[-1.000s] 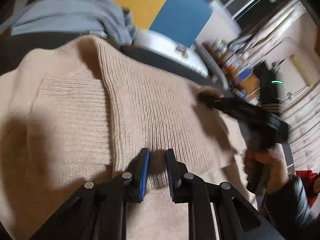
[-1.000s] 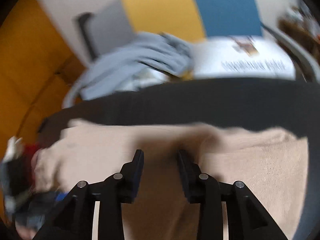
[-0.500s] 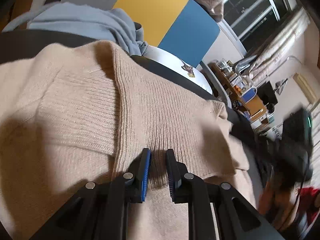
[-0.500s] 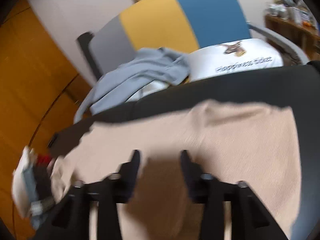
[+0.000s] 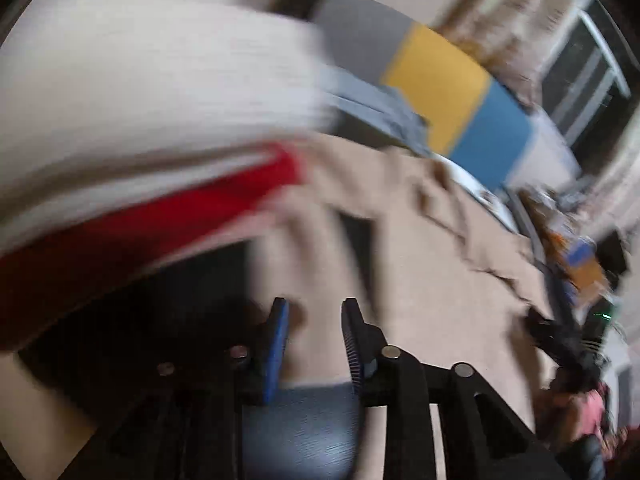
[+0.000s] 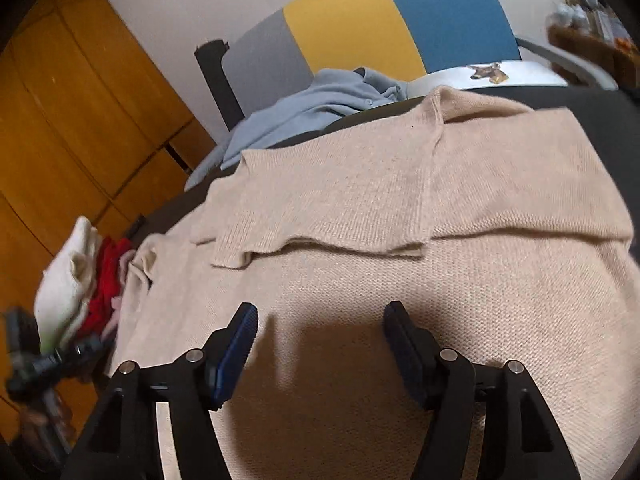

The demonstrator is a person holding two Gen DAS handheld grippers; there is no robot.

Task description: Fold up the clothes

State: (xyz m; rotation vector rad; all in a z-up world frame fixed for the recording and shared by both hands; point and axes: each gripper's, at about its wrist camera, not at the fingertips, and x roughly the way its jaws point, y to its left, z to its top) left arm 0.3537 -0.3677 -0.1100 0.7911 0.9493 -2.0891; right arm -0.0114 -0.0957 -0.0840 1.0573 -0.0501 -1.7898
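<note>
A beige knit sweater (image 6: 400, 208) lies spread on a dark surface (image 6: 600, 112), one sleeve folded across its body. My right gripper (image 6: 320, 320) hovers over the sweater's near part. Its jaws are opening, with nothing between the pads. The left wrist view is blurred by motion. My left gripper (image 5: 316, 320) is at the sweater's (image 5: 420, 260) left edge, beside the clothes stack. Its jaws are opening too, and no cloth is pinched between the blue pads. Each gripper shows small in the other's view: the left gripper (image 6: 36, 364) and the right gripper (image 5: 560, 340).
A stack of white and red folded clothes (image 6: 76, 280) sits left of the sweater, looming large in the left wrist view (image 5: 140, 120). A light blue garment (image 6: 320, 100) and a white printed cushion (image 6: 500, 76) lie behind. A grey, yellow and blue chair back (image 6: 380, 20) and orange cabinets (image 6: 80, 120) stand beyond.
My left gripper has let go of the sweater fold, widened and swung left toward the clothes stack. My right gripper has drawn back over the sweater and spread its jaws wider.
</note>
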